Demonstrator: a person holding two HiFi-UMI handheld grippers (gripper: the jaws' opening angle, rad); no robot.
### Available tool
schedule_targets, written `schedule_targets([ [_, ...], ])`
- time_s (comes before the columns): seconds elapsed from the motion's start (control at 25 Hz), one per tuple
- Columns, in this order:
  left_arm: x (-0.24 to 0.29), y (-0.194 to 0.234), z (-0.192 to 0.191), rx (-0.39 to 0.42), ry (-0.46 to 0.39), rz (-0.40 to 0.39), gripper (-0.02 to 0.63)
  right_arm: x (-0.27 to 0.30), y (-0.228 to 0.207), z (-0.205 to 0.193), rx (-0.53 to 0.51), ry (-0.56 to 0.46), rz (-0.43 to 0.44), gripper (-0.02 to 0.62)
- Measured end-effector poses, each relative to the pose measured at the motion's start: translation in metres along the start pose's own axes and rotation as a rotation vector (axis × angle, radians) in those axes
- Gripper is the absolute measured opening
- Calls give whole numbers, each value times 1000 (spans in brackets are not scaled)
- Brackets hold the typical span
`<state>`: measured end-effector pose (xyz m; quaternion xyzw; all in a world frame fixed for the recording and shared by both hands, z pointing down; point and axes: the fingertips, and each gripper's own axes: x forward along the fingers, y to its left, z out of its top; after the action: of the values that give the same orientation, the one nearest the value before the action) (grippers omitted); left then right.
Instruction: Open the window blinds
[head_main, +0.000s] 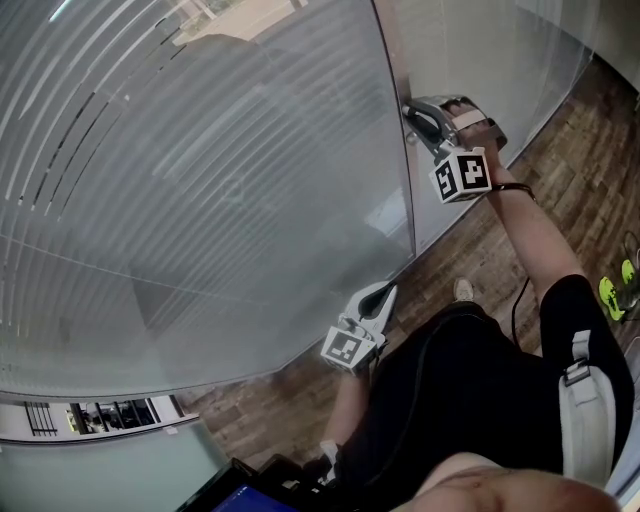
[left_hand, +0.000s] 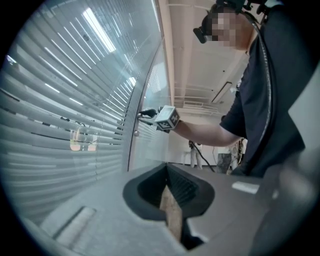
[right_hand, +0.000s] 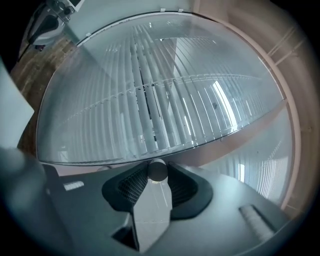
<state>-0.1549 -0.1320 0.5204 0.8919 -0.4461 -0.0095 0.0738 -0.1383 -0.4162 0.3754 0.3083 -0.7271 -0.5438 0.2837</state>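
Turning the knob (right_hand: 157, 170) is, I judge, the step in hand. The right claw (head_main: 412, 112) reaches level to the frame (head_main: 396, 170) beside the blinds (head_main: 200, 180), and its jaws hold the small round knob between their pads. The knob sits on that upright frame at the right edge of the big pane, up near the person's raised right hand.

The left claw (head_main: 386, 292) hangs lower, near the pane's bottom corner. Its jaws are drawn together on nothing and it touches nothing, with only floor (head_main: 560, 130) showing past them.

The knob is a short cylinder. Its axis sticks straight out from the frame, level, toward the claw, with the round end face on to the right gripper's camera. The slats run level across the window, long axis side to side, stacked behind glass. Most lie nearly flat-on and block the view, so the blinds look barely open yet.

Next, I think, comes a steady roll of the wrist about the knob's own axis, with the pads kept firm so they do not slip on the smooth round surface. There should be no pull outward.
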Motion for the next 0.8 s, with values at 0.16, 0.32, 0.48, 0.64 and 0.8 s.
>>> schedule_targets([
  [0.16, 0, 4, -8, 32, -22, 0, 2, 0, 1, -1, 31, 0, -5, 126],
  [0.32, 3, 1, -4, 9, 4, -11, 2, 0, -4, -1, 286, -27, 40, 126],
  [0.48, 6, -5, -5, 3, 16, -31, 2, 0, -11, -2, 563, -47, 75, 125],
  [0.64, 8, -10, -7, 6, 14, -44, 2, 2, -10, -10, 862, -49, 69, 125],
  [0.8, 8, -12, -9, 12, 3, -53, 2, 5, -7, -21, 1216, -79, 90, 125],
])
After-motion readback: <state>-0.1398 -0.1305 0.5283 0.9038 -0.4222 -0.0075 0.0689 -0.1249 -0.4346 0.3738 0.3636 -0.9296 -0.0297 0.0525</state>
